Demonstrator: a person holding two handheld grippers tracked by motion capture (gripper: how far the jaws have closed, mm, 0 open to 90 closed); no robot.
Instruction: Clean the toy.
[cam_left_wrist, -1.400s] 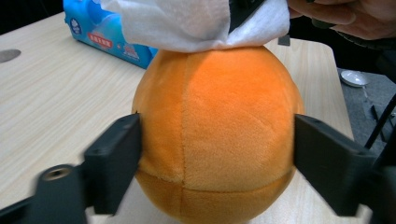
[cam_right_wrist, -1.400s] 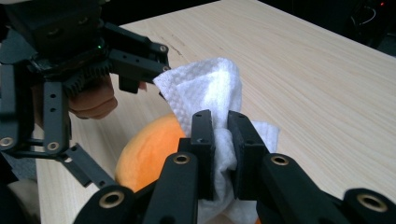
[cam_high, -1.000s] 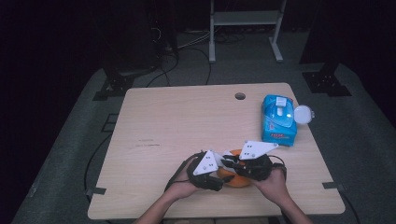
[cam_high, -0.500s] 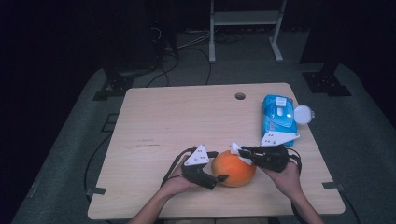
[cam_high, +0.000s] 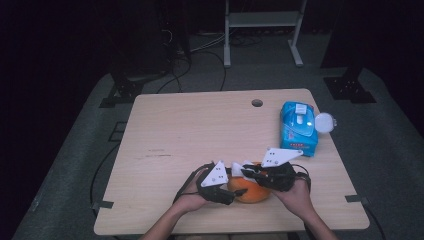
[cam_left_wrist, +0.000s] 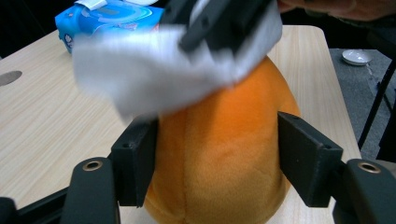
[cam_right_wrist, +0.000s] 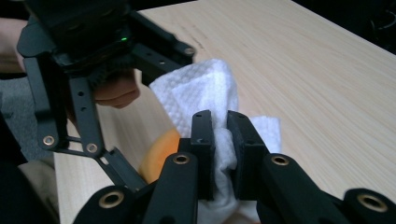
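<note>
Near the table's (cam_high: 200, 125) front edge, well short of the blue wipes pack (cam_high: 298, 128), I keep the orange plush toy (cam_high: 250, 190) braced between the left claw's (cam_left_wrist: 217, 154) jaws so it cannot roll. My right claw (cam_right_wrist: 221, 135) is clamped on a white wipe (cam_right_wrist: 205, 88), laid across the toy's top, probably for wiping; contact is blurred.

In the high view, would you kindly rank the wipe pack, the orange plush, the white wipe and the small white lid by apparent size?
1. Wipe pack
2. Orange plush, partly hidden by the grippers, so its place next to the pack is unsure
3. White wipe and white lid: they look alike, so unranked
</note>
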